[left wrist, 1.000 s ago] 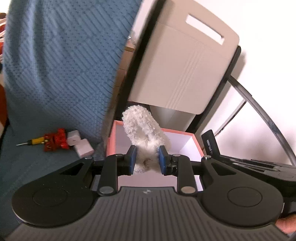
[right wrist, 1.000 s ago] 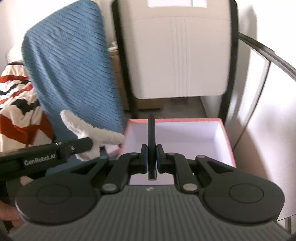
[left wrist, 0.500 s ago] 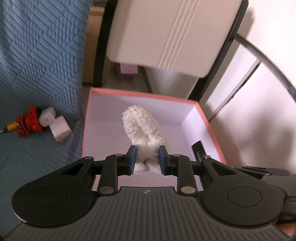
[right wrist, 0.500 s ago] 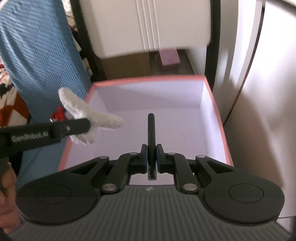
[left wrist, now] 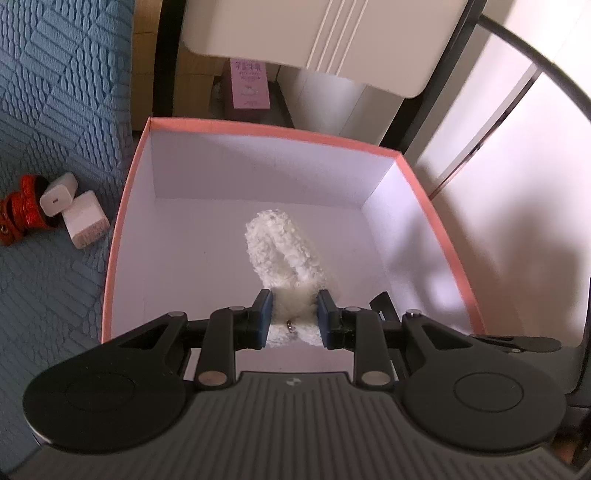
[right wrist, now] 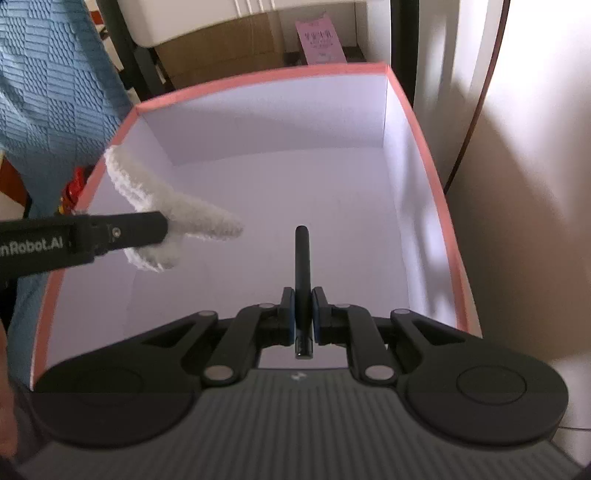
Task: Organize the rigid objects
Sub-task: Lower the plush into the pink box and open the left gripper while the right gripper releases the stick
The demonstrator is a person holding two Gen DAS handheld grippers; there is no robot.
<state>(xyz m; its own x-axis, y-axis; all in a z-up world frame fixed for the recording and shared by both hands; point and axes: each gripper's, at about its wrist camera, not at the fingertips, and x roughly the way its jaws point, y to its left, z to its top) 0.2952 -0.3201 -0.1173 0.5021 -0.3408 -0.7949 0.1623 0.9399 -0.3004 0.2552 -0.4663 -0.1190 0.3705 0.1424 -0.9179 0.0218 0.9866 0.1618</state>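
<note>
My left gripper (left wrist: 292, 317) is shut on a white fluffy item (left wrist: 282, 251) and holds it over the inside of the pink-rimmed white box (left wrist: 273, 133). The item also shows in the right wrist view (right wrist: 173, 214), at the box's left side. My right gripper (right wrist: 303, 314) is shut on a thin black pen-like stick (right wrist: 302, 258) that points forward over the box (right wrist: 424, 147). The box floor under both looks bare.
Two white charger cubes (left wrist: 74, 210) and a red object (left wrist: 22, 218) lie on the blue textured cloth (left wrist: 55, 110) left of the box. A white chair back (left wrist: 332, 33) and a pink carton (left wrist: 249, 85) stand behind it. A white wall is at the right.
Both grippers have moved forward and tilted down over the box, each still holding its item. The box interior now fills both views.
</note>
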